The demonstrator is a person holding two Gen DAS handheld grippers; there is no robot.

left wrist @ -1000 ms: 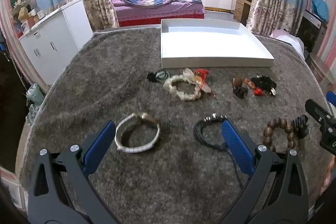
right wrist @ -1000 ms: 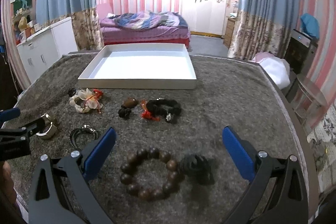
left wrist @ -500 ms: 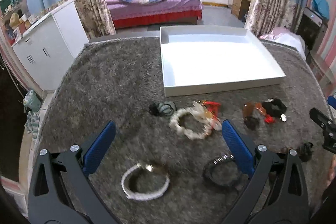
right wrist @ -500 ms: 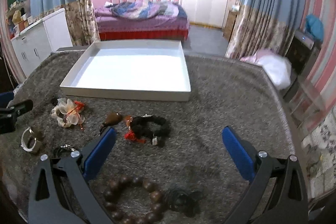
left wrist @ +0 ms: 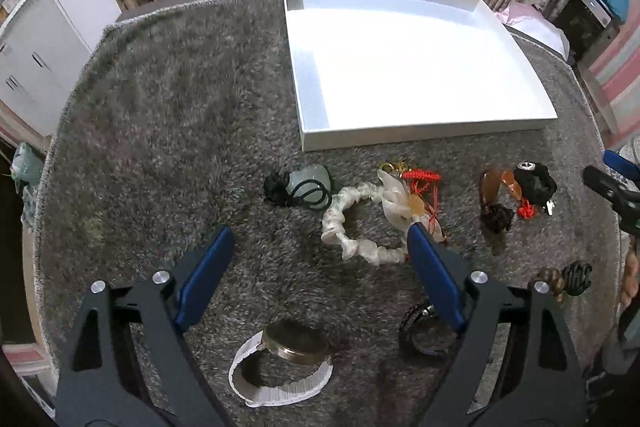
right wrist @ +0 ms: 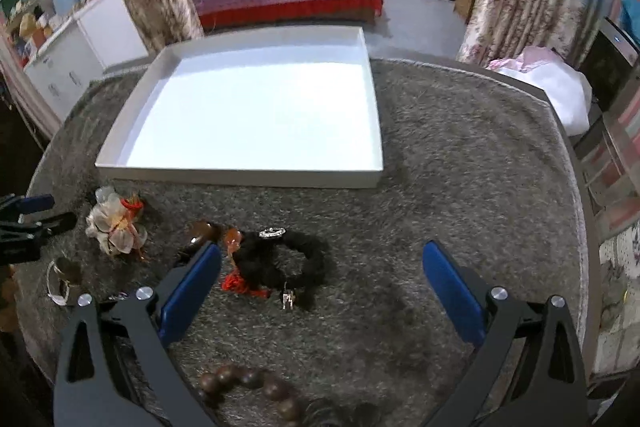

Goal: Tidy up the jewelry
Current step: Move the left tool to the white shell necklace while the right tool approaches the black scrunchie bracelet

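On the grey shag rug every piece of jewelry lies loose, and the white tray beyond holds nothing, so we judge the sorting not yet begun: all of it is left to do.

Nearest the tray's front wall run a pale stone pendant on a dark cord, a white ruffled bracelet with a red knot, an amber pendant and a black fuzzy bracelet. Closer to us sit a white-strapped watch, a dark cord bracelet and a wooden bead bracelet.

Our left gripper has its blue pads spread wide with nothing between them but rug and the ruffled bracelet's near edge, untouched. Our right gripper is likewise wide and empty, framing the black fuzzy bracelet.

Compared with a second ago, both views have pushed toward the tray and tipped downward: the watch and wooden beads, then between the fingers, now sit low in each view, and the row by the tray has come up to the fingertips. Both sets of jaws have just been closing slightly, gripping nothing.
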